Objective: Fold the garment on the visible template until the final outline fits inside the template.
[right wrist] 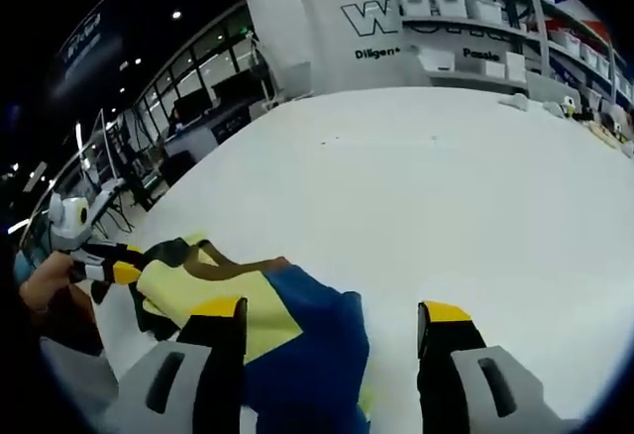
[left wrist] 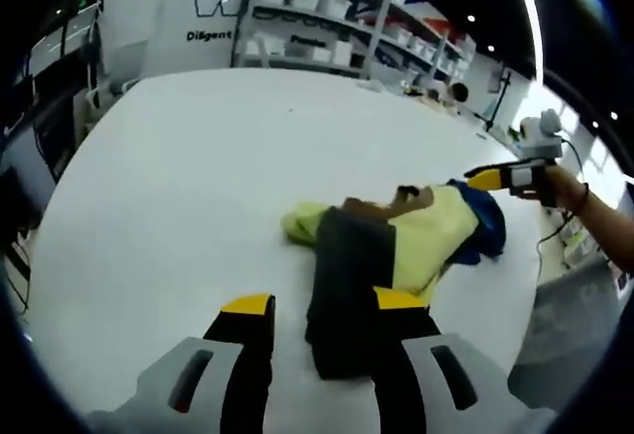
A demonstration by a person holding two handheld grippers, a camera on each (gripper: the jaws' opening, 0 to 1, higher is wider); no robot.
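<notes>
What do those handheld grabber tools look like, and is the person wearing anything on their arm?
Each gripper has two jaws: pale grey bodies with dark slots, black fingers and yellow tips, as on the left gripper and right gripper. In the left gripper view the right one appears from the side, yellow and black with a white round unit on top. The hand wears a dark wristband.

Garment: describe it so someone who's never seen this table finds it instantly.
On the big white table in front of the shelving, it is the lone crumpled heap of cloth, the garment, lying just beyond the left claw. It is yellow with a dark grey-black panel toward that claw, a blue part at the far end and brown trim; the table around it is bare white.
</notes>
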